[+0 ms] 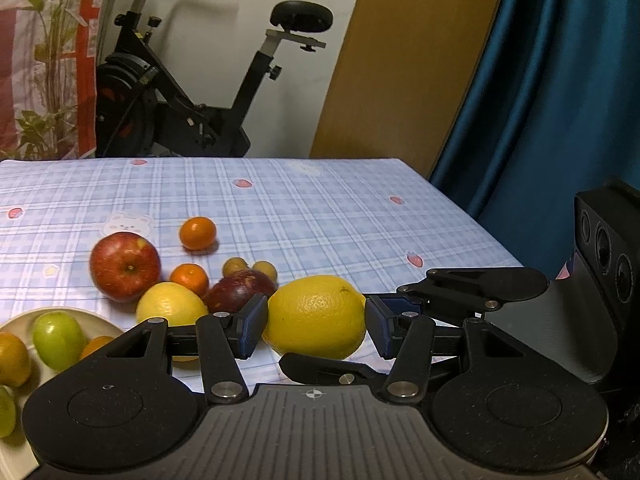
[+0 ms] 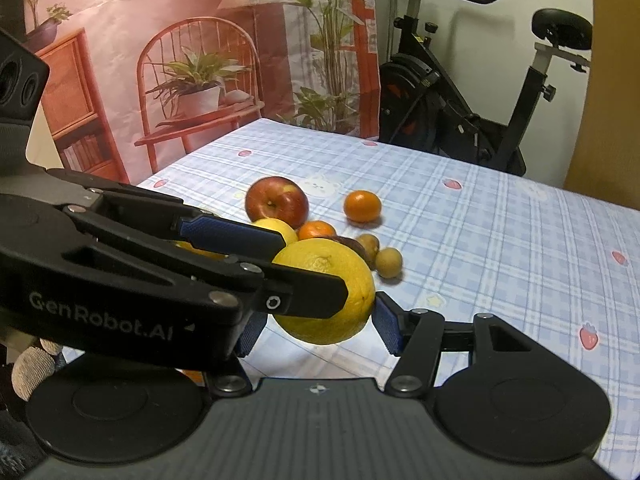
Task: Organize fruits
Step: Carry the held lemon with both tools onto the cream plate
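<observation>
I am holding one big lemon (image 1: 316, 316) between both tools: left tool (image 1: 316, 322) and right tool (image 2: 316, 320) are each gripping it above the worktop (image 1: 320, 208). The plate (image 1: 16, 320) is lying left of it, nearer my left hand.

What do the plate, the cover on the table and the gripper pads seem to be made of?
Plate: probably ceramic or melamine; cream, smooth, faintly shiny rim. Table cover: likely printed cloth, perhaps coated; checked blue pattern with strawberries, lying flat and matte. Left gripper pads: seemingly rubber; dark blue with a fine ribbed texture. They press on the big lemon.
</observation>
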`<state>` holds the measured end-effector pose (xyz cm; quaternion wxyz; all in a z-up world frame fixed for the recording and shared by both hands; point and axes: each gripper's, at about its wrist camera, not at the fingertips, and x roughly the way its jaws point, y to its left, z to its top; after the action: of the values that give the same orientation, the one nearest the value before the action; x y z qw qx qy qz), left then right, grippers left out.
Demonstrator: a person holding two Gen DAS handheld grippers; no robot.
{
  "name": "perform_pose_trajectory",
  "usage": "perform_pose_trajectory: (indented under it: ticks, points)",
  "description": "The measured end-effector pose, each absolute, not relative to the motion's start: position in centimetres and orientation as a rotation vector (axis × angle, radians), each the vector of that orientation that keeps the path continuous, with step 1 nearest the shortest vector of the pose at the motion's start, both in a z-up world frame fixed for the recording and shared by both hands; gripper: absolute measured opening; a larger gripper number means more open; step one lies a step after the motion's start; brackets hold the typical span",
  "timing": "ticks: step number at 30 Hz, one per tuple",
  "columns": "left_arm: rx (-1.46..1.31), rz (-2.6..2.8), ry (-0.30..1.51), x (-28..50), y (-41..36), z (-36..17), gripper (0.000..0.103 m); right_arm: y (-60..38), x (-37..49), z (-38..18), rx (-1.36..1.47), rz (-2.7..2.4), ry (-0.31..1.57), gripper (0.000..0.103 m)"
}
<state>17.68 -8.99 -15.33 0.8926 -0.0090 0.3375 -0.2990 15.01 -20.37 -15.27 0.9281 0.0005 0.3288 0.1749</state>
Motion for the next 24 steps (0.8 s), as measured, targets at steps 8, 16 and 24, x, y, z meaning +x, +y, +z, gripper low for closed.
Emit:
perform_pose_trajectory:
  ticks: [8,16,24]
  points:
    - [-0.055,-0.579,0.677,17.0,-6.5,-14.8,0.056,-18.1,15.2,-14.4,-0.031,0.391,0.666,0.06]
    - [-0.121,-0.502,0.667,16.5,-3.0,-14.7,0.056,-14.5,16.1,-14.0,-0.078,0.458,0.679,0.06]
    - [-0.191,-0.431,0.673,16.7,0.0,-15.0,0.056,-11.0,17.5,-14.2,-0.126,0.534,0.689,0.06]
